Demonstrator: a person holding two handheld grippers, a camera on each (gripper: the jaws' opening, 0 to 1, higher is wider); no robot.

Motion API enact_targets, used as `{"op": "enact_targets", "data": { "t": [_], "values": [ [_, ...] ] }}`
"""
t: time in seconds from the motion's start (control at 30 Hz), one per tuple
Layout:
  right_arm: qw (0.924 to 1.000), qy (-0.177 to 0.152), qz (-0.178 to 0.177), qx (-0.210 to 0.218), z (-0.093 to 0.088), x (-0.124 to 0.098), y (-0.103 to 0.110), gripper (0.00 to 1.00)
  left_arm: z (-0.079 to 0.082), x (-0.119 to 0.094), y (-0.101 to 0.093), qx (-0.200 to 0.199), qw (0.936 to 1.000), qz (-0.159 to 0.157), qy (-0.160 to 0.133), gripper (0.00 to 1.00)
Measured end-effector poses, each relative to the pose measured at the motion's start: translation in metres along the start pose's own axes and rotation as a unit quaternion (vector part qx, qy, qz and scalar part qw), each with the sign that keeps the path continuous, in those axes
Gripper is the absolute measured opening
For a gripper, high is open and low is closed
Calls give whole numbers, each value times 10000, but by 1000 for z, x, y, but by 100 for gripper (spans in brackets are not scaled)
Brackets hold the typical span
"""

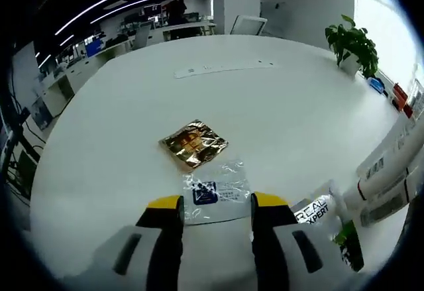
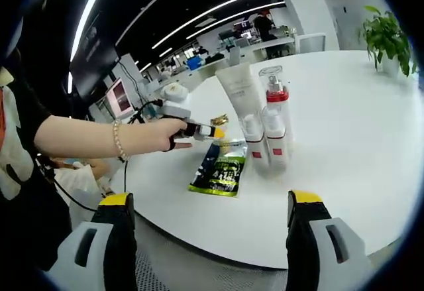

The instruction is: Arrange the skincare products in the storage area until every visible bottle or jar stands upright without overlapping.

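A tall white tube (image 2: 238, 89) and a white bottle with a red collar and clear cap (image 2: 275, 115) stand upright side by side on the round white table (image 2: 344, 125); a shorter white bottle (image 2: 254, 138) stands in front of the tube. The same white containers (image 1: 387, 175) sit at the right edge of the left gripper view. A green-black sachet (image 2: 222, 168) lies flat before them. My left gripper (image 1: 217, 205) is open, low over a clear sachet with a blue label (image 1: 215, 190); a gold sachet (image 1: 194, 144) lies beyond. My right gripper (image 2: 212, 201) is wide open, short of the table edge.
A person's hand holds the left gripper (image 2: 199, 130) over the table's left part. A white "REAL EXPERT" sachet (image 1: 315, 210) lies by the containers. A potted plant (image 1: 354, 42) stands at the far rim, and a white strip (image 1: 222, 69) lies across the far side.
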State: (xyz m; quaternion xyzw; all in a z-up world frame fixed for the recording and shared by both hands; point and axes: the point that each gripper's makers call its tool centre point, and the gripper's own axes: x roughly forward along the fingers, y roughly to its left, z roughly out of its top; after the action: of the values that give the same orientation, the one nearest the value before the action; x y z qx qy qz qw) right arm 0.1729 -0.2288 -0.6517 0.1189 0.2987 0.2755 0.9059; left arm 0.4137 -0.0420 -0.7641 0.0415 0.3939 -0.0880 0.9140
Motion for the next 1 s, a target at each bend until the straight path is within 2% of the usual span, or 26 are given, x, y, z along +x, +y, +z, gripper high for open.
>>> {"op": "enact_targets", "data": {
  "t": [0.23,0.37,0.7,0.83,0.93,1.0],
  "values": [
    [10000,-19,-1,6,1,0,0,95,-1,0,4,-84,10000,-53,7,36],
    [10000,-39,9,4,1,0,0,95,2,-4,5,-215,9994,-169,-221,36],
    [9999,-87,97,18,4,0,4,95,-6,-47,-8,-312,9954,-666,-612,36],
    [9997,-138,182,42,6,0,7,96,-7,-61,-13,-165,9941,-785,-737,36],
    [9996,-119,237,34,5,1,9,95,-5,-73,-19,-168,9908,-1054,-831,36],
    [9994,-102,317,24,5,1,13,94,-6,-82,-21,-149,9896,-1125,-885,36]
  ]
}}
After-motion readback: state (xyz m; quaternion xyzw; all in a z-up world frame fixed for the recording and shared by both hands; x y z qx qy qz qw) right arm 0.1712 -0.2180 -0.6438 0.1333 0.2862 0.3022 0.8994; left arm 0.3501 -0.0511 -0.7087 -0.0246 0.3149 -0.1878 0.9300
